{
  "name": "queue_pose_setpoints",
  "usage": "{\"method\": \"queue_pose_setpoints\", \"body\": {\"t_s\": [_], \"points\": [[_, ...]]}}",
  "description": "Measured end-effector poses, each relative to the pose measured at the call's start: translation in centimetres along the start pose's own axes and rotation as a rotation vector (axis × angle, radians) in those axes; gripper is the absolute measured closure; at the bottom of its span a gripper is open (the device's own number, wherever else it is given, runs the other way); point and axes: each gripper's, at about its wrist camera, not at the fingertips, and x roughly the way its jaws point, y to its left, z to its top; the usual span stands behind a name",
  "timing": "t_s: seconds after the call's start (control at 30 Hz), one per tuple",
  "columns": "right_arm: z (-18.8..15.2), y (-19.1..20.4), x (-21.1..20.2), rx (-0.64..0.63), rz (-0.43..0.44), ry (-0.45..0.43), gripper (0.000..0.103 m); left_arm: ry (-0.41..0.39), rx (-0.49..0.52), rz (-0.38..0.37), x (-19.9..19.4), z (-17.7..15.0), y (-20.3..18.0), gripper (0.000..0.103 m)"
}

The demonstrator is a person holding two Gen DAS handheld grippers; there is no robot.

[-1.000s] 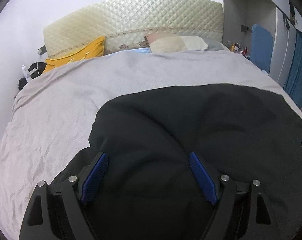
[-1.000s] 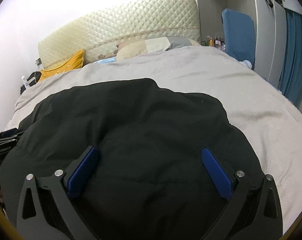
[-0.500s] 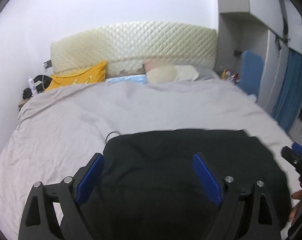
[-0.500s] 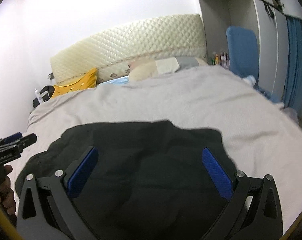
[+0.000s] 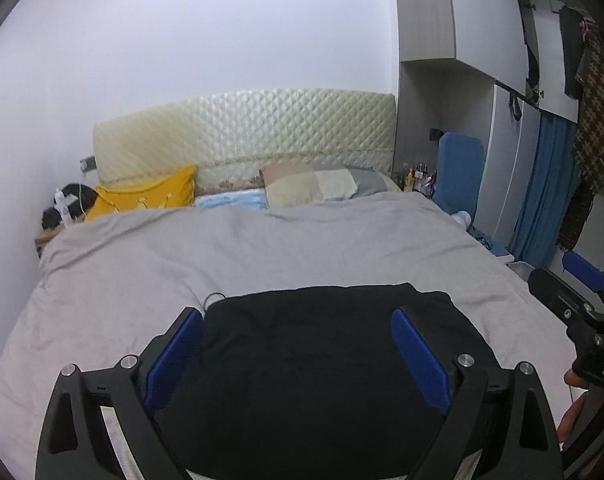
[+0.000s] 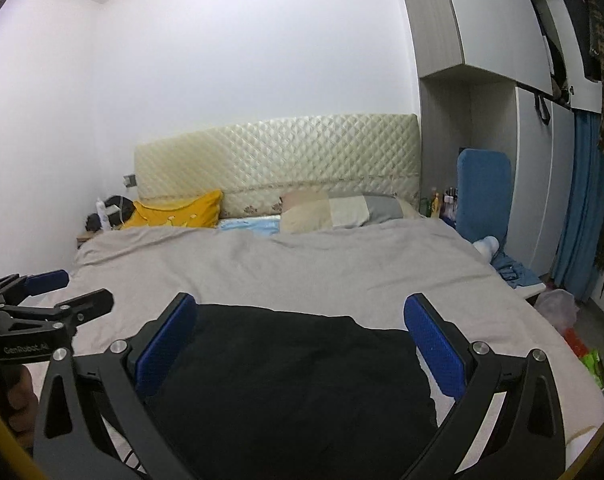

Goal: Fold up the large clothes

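Note:
A black garment (image 5: 322, 364) lies folded flat near the front edge of the bed, on the grey bedspread (image 5: 261, 248); it also shows in the right wrist view (image 6: 285, 376). My left gripper (image 5: 297, 356) is open and empty, held above the garment. My right gripper (image 6: 297, 344) is open and empty, also above the garment. The right gripper shows at the right edge of the left wrist view (image 5: 574, 288), and the left gripper at the left edge of the right wrist view (image 6: 49, 292). Neither touches the cloth.
A quilted cream headboard (image 5: 245, 136) stands at the back with a yellow pillow (image 5: 149, 196) and a patchwork pillow (image 5: 318, 184). A blue chair (image 6: 482, 192) and wardrobe stand at the right. Bags (image 6: 562, 312) lie on the floor at the right.
Both grippers have risen and pulled back from the garment. The garment now looks smaller and lower in both views, and more of the bed and wall shows.

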Motion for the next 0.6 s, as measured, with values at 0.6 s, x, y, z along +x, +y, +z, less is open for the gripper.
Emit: {"method": "queue_pose_setpoints", "body": {"t_s": [0.6], "points": [[-1.1, 4.3, -10.0, 0.007, 0.024, -0.106, 0.0, -0.065, 0.032, 0.01, -10.0, -2.2, -1.3, 0.007]]}}
